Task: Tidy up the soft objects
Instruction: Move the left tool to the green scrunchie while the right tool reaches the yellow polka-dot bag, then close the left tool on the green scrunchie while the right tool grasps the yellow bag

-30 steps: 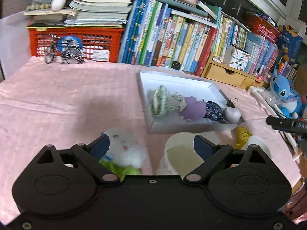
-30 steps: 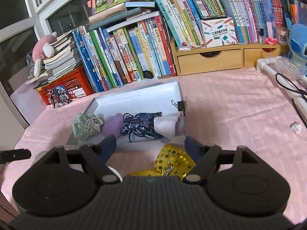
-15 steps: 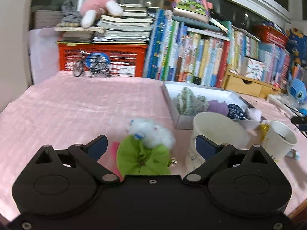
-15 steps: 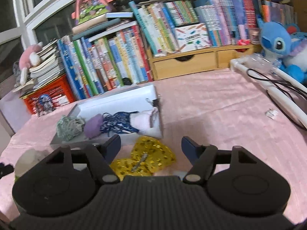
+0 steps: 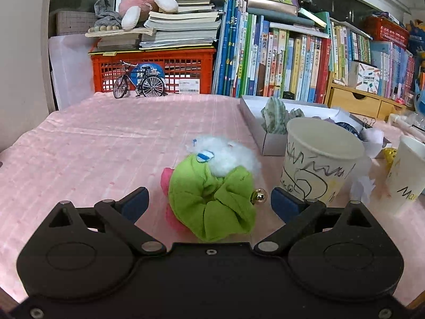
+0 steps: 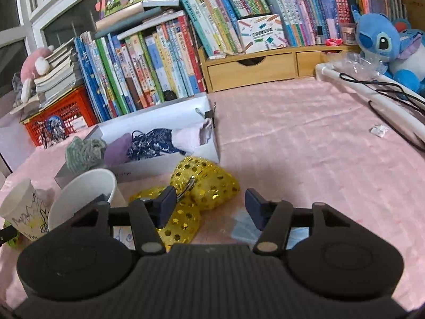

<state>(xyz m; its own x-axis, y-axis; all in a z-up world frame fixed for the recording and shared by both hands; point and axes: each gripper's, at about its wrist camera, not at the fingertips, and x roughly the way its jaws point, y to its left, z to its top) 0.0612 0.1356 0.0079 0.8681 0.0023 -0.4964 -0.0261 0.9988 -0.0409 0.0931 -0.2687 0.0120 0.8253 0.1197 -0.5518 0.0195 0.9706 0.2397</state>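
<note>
In the left wrist view a green and pink soft toy (image 5: 209, 199) with a white fluffy top and a small gold bell lies on the pink cloth between the fingers of my open left gripper (image 5: 209, 203). A white box (image 5: 268, 143) to the right holds several soft pouches. In the right wrist view my open right gripper (image 6: 211, 207) stands over a gold sequin bow (image 6: 198, 188) lying in front of the white box (image 6: 170, 166); the left finger covers part of the bow.
Two paper cups (image 5: 318, 159) (image 5: 407, 175) stand right of the green toy; they also show in the right wrist view (image 6: 79, 199). Books, a red crate (image 5: 159, 71), a model bicycle (image 5: 139, 83), wooden drawers (image 6: 252, 66), a blue plush (image 6: 385, 42) and cables (image 6: 393, 101) line the edges.
The left gripper has pulled back and lowered, so the green toy now lies between its fingers. The right gripper has narrowed its opening and moved toward the gold bow.
</note>
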